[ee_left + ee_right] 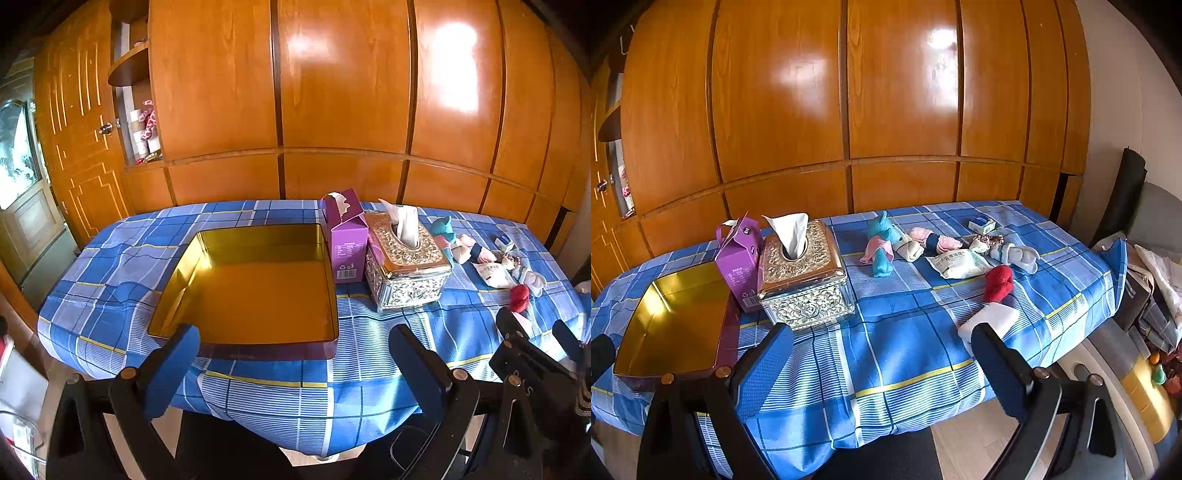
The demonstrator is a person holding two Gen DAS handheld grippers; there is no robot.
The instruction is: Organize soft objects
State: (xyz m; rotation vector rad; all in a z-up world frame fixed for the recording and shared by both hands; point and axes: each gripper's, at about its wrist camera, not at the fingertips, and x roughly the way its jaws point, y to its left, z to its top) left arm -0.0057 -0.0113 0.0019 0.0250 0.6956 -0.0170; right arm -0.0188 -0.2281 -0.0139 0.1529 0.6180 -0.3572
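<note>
A gold metal tin point(255, 291) point(679, 321) lies empty on the blue plaid tablecloth point(369, 354) point(894, 332). To its right lie soft things: a teal plush toy point(884, 243) point(445, 229), rolled pink and white socks point(931, 240), a white wipes pack point(960, 263) point(493, 275), a grey-white sock bundle point(1019, 255) and a red sock point(998, 282) point(520, 297). My left gripper point(295, 369) hovers open at the tin's near edge, holding nothing. My right gripper point(882, 365) is open over the table's front edge, with a white block point(990, 323) by its right finger.
A purple carton point(347, 240) point(740, 258) and an ornate tissue box point(404, 266) point(805, 280) stand between the tin and the soft things. A small blue-white box point(981, 224) sits at the back. Wooden wardrobe panels point(332, 92) back the table. Clutter point(1152, 295) lies right of the table.
</note>
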